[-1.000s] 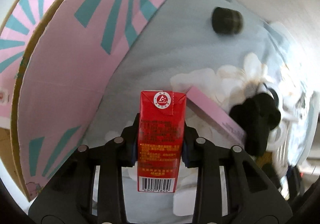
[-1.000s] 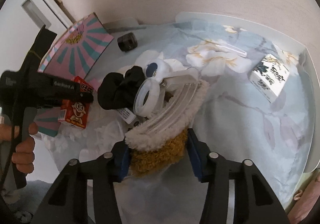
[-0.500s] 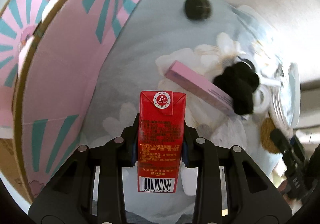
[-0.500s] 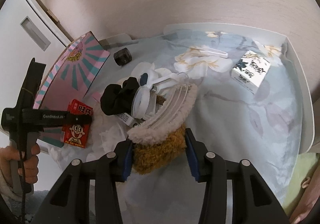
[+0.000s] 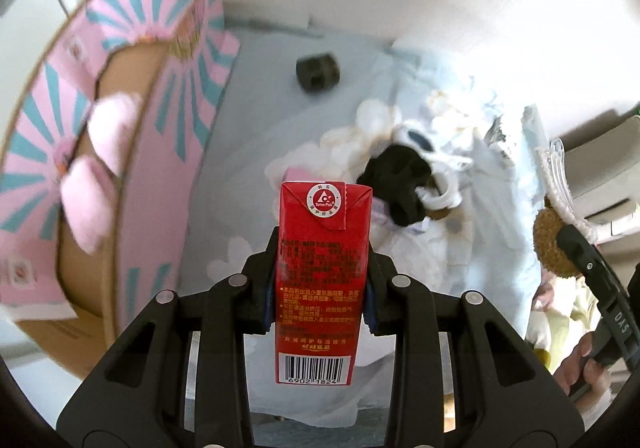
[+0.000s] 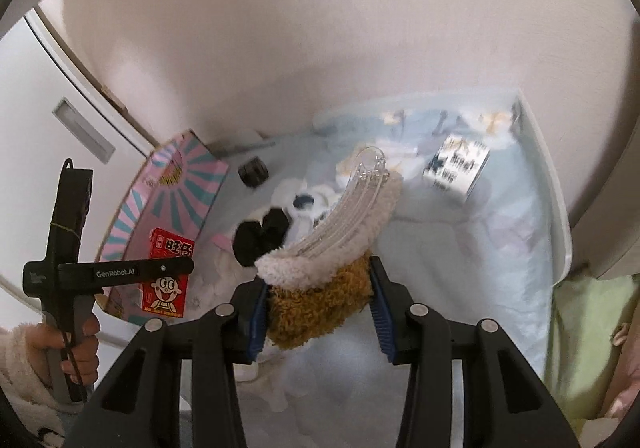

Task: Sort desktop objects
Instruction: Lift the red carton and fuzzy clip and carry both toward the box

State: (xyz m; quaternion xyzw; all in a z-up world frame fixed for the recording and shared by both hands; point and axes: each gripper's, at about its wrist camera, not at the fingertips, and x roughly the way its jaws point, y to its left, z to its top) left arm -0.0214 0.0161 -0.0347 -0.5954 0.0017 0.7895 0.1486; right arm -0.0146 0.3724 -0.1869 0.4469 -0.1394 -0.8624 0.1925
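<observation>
A red drink carton (image 5: 320,268) stands upright between the pads of my left gripper (image 5: 320,300), which is shut on it in mid-air beside the pink and teal box (image 5: 160,135). In the right wrist view the same carton (image 6: 168,284) hangs in front of that box (image 6: 180,187). My right gripper (image 6: 319,308) is shut on a plush hair claw (image 6: 332,260), brown and white with clear plastic teeth, held above the floral cloth (image 6: 480,256). The claw (image 5: 556,244) also shows at the right edge of the left wrist view.
A black scrunchie (image 6: 260,232) lies in a pile with white bits and a pink slim box. A small black cap (image 6: 253,171) sits near the wall. A white patterned box (image 6: 456,167) stands at the far right. Pink fluffy items (image 5: 104,151) lie inside the open box.
My right gripper has risen with the hair claw, away from the pile. The left gripper has swung with the carton, so the box's open inside now shows.
</observation>
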